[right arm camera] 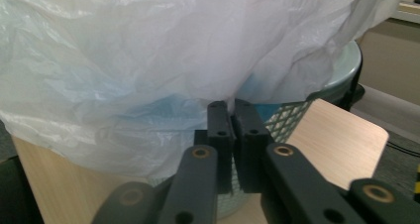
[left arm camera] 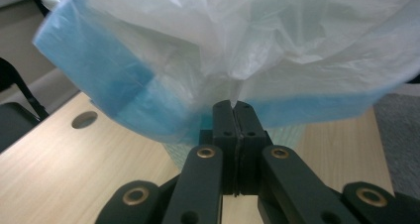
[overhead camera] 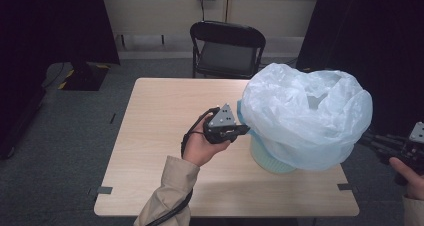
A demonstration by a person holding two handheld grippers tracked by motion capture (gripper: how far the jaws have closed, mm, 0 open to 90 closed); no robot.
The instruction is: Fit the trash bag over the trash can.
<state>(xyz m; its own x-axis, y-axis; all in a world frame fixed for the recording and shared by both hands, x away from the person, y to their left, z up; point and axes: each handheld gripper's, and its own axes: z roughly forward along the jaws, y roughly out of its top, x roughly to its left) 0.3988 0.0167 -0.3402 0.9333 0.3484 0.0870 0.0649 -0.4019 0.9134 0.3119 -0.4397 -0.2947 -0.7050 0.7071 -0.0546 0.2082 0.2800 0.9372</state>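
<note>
The left gripper (overhead camera: 245,129), in a hand with a beige sleeve, had its black jaws pinched together on a fold of the thin, pale blue plastic bag (overhead camera: 305,113) at the bag's left edge. The right gripper (right arm camera: 232,105) (off the table's right side) was likewise clamped on the bag's film. The bag billowed over the pale green mesh basket (overhead camera: 272,161), which stood on the right half of the light wooden table (overhead camera: 160,136). Beyond stood a black folding chair (overhead camera: 227,48).
</note>
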